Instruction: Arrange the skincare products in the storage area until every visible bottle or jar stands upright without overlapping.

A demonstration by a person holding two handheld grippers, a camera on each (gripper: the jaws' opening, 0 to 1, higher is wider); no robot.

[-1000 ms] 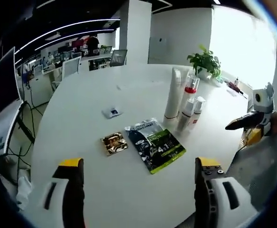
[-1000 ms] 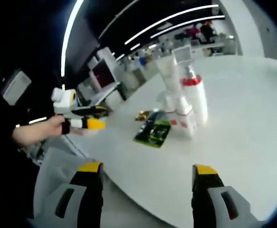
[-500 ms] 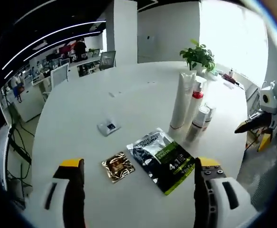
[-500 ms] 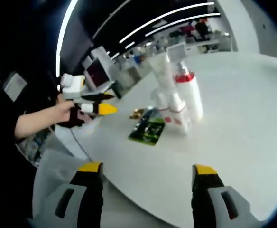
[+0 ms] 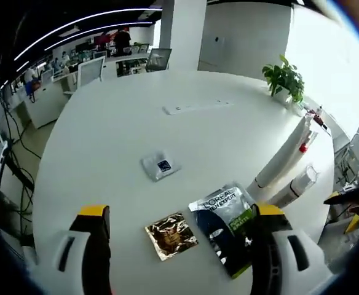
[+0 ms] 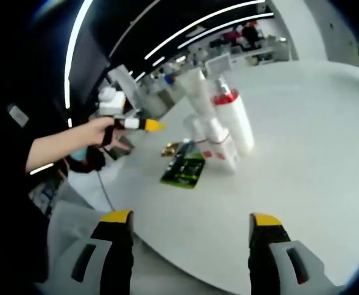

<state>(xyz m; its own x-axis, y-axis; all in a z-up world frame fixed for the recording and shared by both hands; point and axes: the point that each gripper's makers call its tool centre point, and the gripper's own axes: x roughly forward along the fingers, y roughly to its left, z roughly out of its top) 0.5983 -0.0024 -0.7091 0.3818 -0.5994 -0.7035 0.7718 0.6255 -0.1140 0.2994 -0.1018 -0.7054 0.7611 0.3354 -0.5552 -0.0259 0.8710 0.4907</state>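
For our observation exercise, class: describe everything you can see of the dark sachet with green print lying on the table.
The dark sachet is a flat, glossy packet, dark blue-black with a bright green panel and white lettering. It lies flat on the white table, near the table's edge, apart from a smaller gold sachet beside it and close to the standing white bottles. In the right gripper view nothing rests on it.

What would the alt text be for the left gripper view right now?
The open left gripper hovers over a round white table, above a gold foil sachet and a dark green-and-black sachet. Right of them stands a cluster of white skincare bottles.
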